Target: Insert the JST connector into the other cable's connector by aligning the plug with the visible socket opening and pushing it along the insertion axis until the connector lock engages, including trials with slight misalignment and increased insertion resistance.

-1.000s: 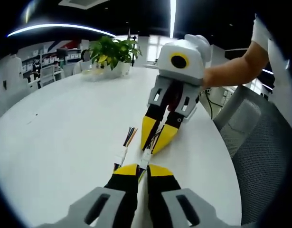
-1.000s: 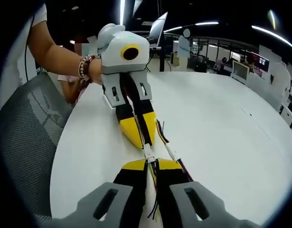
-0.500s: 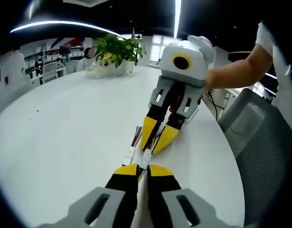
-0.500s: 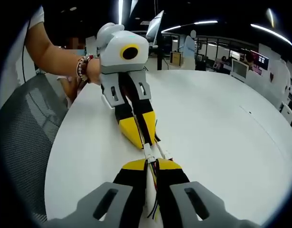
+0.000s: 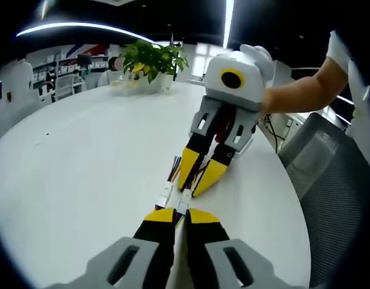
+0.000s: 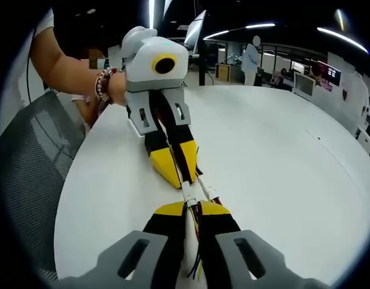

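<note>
Both grippers meet tip to tip over the white table (image 5: 82, 156). My left gripper (image 5: 175, 214) is shut on a small white JST connector (image 5: 183, 202). Facing it, my right gripper (image 5: 191, 188) is shut on the mating cable end. In the right gripper view, my right gripper (image 6: 192, 208) pinches a bundle of coloured wires (image 6: 197, 253) that trails down between its jaws. The white connector (image 6: 189, 194) bridges the gap to my left gripper (image 6: 182, 180). A second white connector (image 5: 165, 194) with coloured wires (image 5: 174, 168) lies flat beside the tips, also as the second connector (image 6: 207, 190).
A potted plant (image 5: 150, 60) stands at the table's far side. A grey mesh chair (image 5: 335, 180) sits off the table edge, seen too as the chair (image 6: 28, 162). The person's bare arm (image 5: 299, 90) holds the right gripper.
The loose connector and its wires now lie closer to the meeting tips. Both grippers stay tip to tip, shut, with only a small shift of the views.
</note>
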`<state>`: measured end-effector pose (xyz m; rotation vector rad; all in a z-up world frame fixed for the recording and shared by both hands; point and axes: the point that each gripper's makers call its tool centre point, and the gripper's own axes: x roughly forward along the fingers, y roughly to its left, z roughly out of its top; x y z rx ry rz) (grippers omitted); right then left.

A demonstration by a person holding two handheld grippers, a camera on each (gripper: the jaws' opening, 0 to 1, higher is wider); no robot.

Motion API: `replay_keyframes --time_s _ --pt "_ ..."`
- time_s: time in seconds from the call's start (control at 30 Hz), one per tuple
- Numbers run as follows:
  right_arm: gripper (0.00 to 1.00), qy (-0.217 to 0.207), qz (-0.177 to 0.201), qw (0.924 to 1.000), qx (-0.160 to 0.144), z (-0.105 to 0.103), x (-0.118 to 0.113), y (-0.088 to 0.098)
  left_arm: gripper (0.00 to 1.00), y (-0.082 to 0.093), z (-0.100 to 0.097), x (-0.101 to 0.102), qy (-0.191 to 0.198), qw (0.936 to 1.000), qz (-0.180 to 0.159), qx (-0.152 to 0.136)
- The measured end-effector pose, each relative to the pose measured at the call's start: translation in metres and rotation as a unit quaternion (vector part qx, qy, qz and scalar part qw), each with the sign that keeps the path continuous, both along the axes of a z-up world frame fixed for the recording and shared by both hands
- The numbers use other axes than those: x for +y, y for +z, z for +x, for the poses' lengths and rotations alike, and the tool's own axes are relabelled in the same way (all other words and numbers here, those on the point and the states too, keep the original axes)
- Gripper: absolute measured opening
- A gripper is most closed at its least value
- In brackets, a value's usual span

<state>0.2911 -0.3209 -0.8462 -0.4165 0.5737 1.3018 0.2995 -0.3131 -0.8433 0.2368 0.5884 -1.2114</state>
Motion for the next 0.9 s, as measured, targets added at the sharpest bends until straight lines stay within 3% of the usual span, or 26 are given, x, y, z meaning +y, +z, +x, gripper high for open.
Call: replay_keyframes --time_s 0.63,0.9 --pt "0.04 -0.001 -0.004 1.0 -0.007 0.002 -0.002 -0.0006 0.0 -0.0014 0.0015 -0.0001 0.003 1.0 0.002 -0.003" --pt "0.07 -0.021 0.0 0.9998 0.006 0.003 -0.004 0.0025 0.0 0.0054 0.001 -0.0006 0.01 0.9999 -0.014 0.002"
